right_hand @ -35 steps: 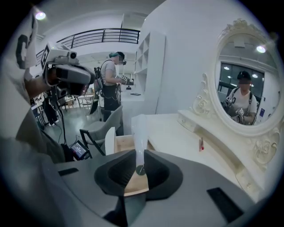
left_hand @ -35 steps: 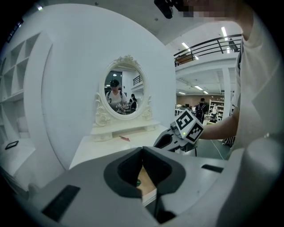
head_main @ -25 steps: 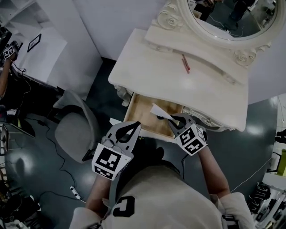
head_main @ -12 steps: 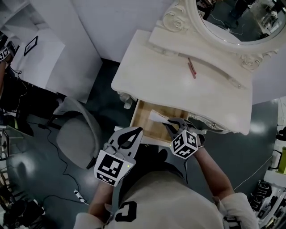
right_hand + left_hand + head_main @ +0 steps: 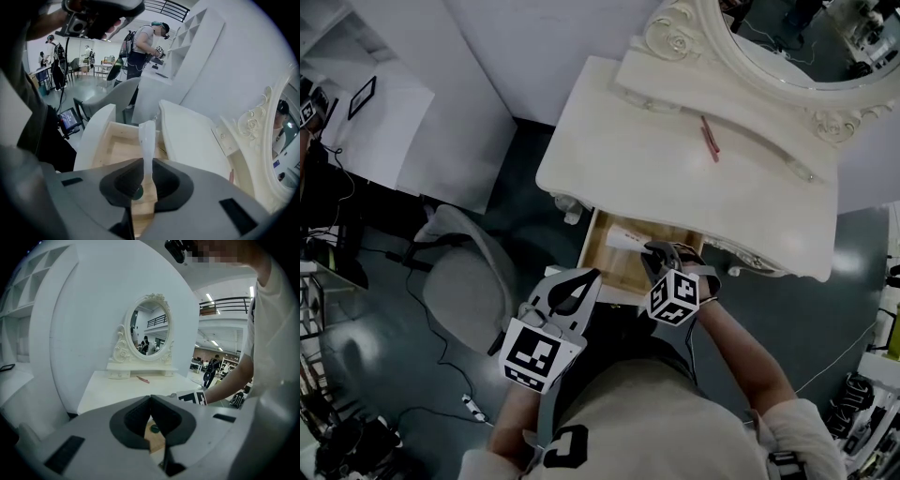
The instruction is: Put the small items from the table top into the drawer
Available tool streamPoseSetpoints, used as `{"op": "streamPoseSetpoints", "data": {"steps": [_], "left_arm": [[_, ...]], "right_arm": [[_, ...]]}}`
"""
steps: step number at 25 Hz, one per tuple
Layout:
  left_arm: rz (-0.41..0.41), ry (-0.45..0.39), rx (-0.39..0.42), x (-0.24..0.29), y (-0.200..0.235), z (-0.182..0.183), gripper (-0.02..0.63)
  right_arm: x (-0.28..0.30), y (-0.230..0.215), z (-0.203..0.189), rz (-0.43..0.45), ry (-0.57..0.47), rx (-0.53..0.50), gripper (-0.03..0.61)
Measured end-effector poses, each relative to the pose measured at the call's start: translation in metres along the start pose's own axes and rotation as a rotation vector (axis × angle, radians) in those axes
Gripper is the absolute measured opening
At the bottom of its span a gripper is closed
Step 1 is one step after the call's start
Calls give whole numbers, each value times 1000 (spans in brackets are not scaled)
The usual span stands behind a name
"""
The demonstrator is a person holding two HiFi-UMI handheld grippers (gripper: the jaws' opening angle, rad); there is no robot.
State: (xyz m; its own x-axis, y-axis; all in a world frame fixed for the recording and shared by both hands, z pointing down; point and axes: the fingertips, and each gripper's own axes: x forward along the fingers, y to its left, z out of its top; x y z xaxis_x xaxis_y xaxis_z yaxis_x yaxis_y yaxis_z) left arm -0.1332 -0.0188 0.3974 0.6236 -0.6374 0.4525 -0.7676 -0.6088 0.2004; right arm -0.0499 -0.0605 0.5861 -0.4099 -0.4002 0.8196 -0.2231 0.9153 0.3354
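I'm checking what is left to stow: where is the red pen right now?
Head view: the red pen lies on the dressing table, right of its middle, at the foot of the mirror, well behind the open drawer.

Dark glossy floor (image 5: 384,394) with loose cables (image 5: 439,361), grey chair (image 5: 461,281) left of white bench (image 5: 675,159) (ornate oval mirror (image 5: 787,42) on its back edge). Plain white wall (image 5: 534,52) behind it, white shelf unit (image 5: 187,40), ceiling strip lights (image 5: 209,297) and black railing (image 5: 225,301) in open hall beyond
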Motion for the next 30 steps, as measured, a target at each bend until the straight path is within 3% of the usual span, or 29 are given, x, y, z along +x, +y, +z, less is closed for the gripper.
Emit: {"op": "streamPoseSetpoints", "data": {"steps": [5, 16, 25, 30], "left_arm": [[8, 10, -15, -1, 6, -6, 58], [27, 19, -28, -6, 7, -13, 58], [23, 29, -23, -13, 2, -23, 58], [17, 34, -23, -16, 0, -27, 58]], "right_arm": [[17, -2, -2, -41, 13, -18, 66], [45, 22, -5, -2, 28, -89, 66], [54, 42, -8, 89, 39, -29, 66], [58, 60, -12, 196, 71, 36, 66]]}}
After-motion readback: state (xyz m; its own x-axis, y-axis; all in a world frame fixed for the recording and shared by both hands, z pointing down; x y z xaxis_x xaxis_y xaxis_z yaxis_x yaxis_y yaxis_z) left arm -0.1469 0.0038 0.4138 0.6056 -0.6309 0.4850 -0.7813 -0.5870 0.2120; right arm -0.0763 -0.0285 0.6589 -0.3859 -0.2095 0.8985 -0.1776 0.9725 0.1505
